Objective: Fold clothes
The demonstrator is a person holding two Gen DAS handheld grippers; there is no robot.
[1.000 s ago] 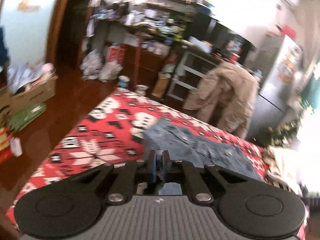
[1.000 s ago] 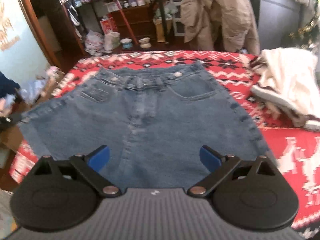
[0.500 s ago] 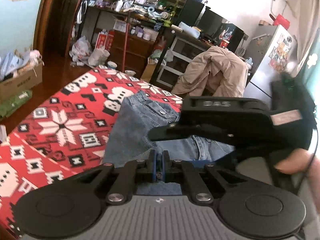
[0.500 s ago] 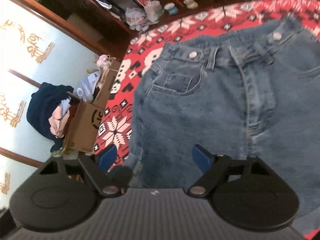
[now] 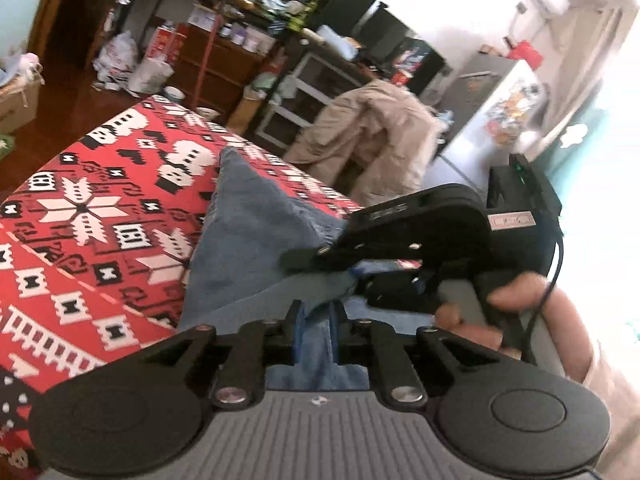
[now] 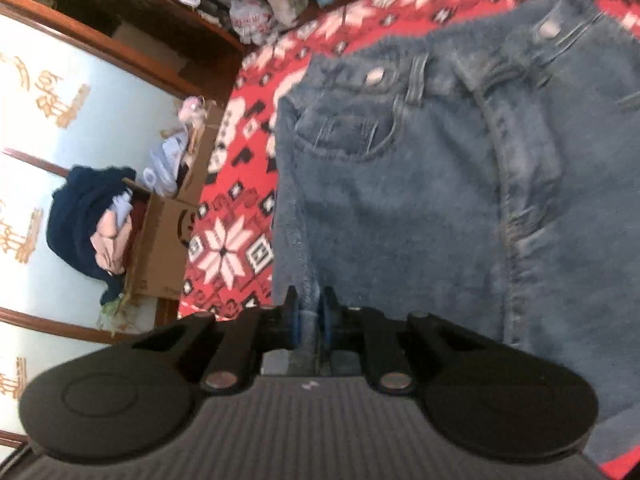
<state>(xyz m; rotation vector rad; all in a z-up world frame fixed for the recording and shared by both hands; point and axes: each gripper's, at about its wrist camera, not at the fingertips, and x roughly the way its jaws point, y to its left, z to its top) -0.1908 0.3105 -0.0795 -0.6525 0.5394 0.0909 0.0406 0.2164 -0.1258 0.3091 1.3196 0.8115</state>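
Observation:
A blue denim skirt [image 6: 400,208] lies on a red patterned blanket [image 5: 100,208], waistband at the far end. My right gripper [image 6: 310,304] is at the skirt's left side seam, near the hem. Its jaws are closing and the blue pads press on the seam edge. My left gripper [image 5: 315,312] has a fold of the denim skirt [image 5: 256,232] between its pads. Its jaws are opening a little, but the cloth still fills the gap. In the left wrist view the right gripper [image 5: 352,276] sits just ahead, held by a hand [image 5: 520,300].
A cardboard box [image 6: 160,248] stuffed with clothes stands on the floor left of the blanket [image 6: 232,208]. Beyond the bed are a beige jacket [image 5: 372,132] draped over a chair, cluttered shelves [image 5: 240,20], a fridge [image 5: 492,108] and wooden floor [image 5: 60,112].
My right gripper swung from the skirt's hem middle to its left edge and went from wide open to shut on the seam. It came into the left wrist view. The left jaws parted slightly.

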